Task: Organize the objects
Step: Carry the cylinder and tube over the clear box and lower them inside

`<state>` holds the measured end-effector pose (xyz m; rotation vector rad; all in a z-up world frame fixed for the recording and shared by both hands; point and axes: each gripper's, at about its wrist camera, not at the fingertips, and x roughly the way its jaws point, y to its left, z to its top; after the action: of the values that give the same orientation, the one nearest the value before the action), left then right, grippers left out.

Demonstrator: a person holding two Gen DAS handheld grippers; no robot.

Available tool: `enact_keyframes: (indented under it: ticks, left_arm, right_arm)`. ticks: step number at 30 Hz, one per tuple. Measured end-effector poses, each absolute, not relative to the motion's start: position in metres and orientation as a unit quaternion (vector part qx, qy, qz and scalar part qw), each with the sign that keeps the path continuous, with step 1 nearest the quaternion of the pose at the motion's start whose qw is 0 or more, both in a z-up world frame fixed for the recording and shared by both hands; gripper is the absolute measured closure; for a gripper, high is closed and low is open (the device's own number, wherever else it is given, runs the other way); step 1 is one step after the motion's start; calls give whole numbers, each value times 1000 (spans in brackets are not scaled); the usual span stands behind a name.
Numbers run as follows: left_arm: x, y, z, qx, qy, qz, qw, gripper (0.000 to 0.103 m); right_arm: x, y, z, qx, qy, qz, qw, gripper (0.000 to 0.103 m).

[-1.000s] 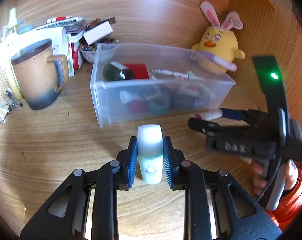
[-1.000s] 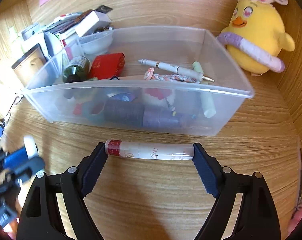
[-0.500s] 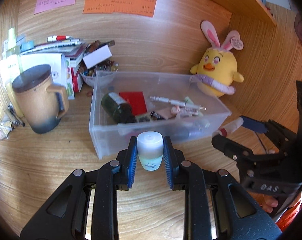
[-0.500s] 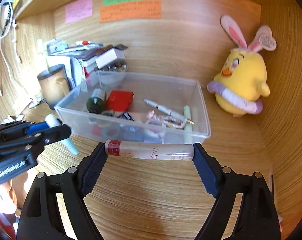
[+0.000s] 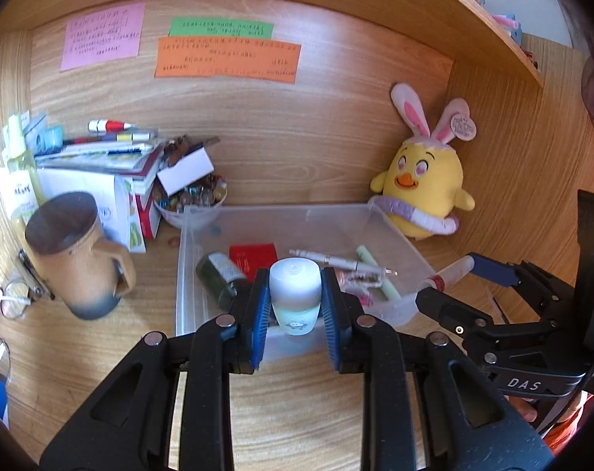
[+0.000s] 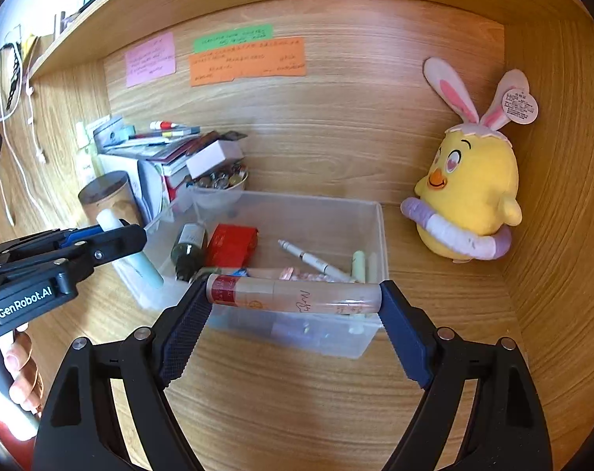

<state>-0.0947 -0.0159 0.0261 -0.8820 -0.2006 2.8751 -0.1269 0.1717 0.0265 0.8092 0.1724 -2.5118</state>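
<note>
My left gripper [image 5: 295,306] is shut on a small white and pale green tube [image 5: 295,294], held above the front wall of the clear plastic bin [image 5: 202,219]. My right gripper [image 6: 295,298] is shut endwise on a long pinkish tube with a red cap [image 6: 293,294], held crosswise above the bin's front edge [image 6: 377,212]. The bin holds a dark green bottle [image 5: 216,274], a red box [image 5: 253,255], a pen [image 5: 336,261] and other small items. Each gripper shows in the other's view: the right one [image 5: 446,278] and the left one [image 6: 112,231].
A brown mug [image 5: 75,259] stands left of the bin. Stacked books and boxes [image 5: 100,161] and a bowl of small items [image 5: 190,200] sit behind it. A yellow plush chick [image 5: 422,188] stands at the back right. Wooden walls close the back and right; a shelf runs overhead.
Both grippers have risen and pulled back from the desk with their tubes held. The views now look down into the bin from higher up.
</note>
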Motion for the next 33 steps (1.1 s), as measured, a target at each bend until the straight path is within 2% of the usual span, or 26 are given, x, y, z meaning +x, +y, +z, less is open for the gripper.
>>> enact_keyframes:
  ticks: [15,33]
  left_arm:
    - [-137,-22,43,-280,-63,957,37,78]
    - [-181,-30,-15,-363,-87,926,49,78]
  right_arm:
    - [-176,171,37,301,35,-917,260,20]
    - [-200,135,-18,362,90,-888,267,20]
